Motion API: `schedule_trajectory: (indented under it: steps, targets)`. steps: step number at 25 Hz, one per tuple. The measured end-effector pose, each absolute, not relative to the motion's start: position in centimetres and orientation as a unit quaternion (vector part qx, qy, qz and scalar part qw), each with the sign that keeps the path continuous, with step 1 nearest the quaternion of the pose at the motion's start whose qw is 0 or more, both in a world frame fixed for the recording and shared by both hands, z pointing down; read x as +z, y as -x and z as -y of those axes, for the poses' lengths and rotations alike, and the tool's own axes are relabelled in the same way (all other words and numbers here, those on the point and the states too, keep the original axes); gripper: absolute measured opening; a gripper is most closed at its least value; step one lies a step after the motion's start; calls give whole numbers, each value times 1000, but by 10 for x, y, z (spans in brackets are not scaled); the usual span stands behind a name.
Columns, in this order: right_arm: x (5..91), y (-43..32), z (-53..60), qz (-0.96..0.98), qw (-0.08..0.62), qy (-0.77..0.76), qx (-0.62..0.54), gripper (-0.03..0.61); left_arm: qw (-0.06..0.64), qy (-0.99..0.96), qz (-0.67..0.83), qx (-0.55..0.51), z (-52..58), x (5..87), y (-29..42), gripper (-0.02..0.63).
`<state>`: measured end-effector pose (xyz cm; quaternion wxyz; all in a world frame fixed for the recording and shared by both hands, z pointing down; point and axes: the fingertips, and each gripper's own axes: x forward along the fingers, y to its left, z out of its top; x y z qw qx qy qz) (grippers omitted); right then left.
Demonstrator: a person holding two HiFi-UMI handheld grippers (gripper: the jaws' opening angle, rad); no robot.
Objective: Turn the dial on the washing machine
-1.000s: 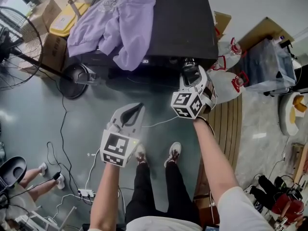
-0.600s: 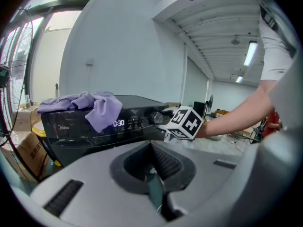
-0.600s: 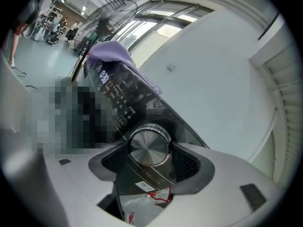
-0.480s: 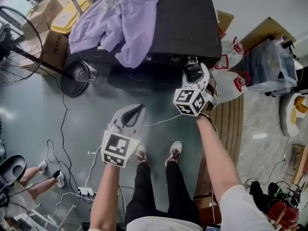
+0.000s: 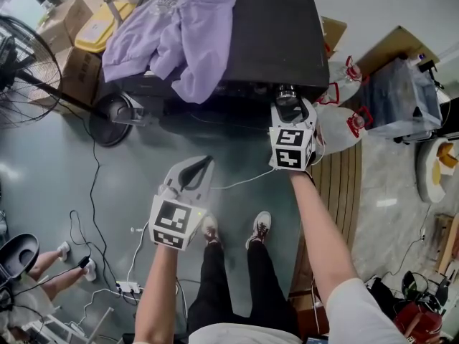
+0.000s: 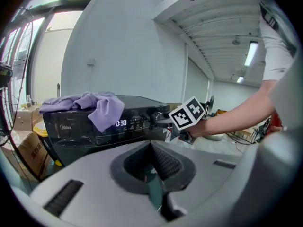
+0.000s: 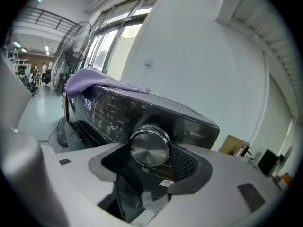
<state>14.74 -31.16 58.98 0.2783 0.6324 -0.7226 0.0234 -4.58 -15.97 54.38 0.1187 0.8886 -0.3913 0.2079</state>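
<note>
Round brushed-metal dial (image 7: 149, 146), on dark washing machine (image 7: 156, 111) front panel

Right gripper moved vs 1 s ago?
Yes. The right gripper has rolled in place: its marker cube now sits squarer and slightly right, while its jaws stay at the round silver dial on the black washing machine.
</note>
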Motion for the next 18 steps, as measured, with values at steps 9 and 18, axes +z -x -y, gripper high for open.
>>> schedule_trajectory:
  steps: [9, 18]
  targets:
    - [592, -152, 312, 731, 205, -641, 112, 282, 118, -889, 390, 207, 163, 543, 44, 14]
    - [592, -155, 313, 734, 119, -631, 221, 282, 124, -890, 392, 197, 170, 540, 39, 14]
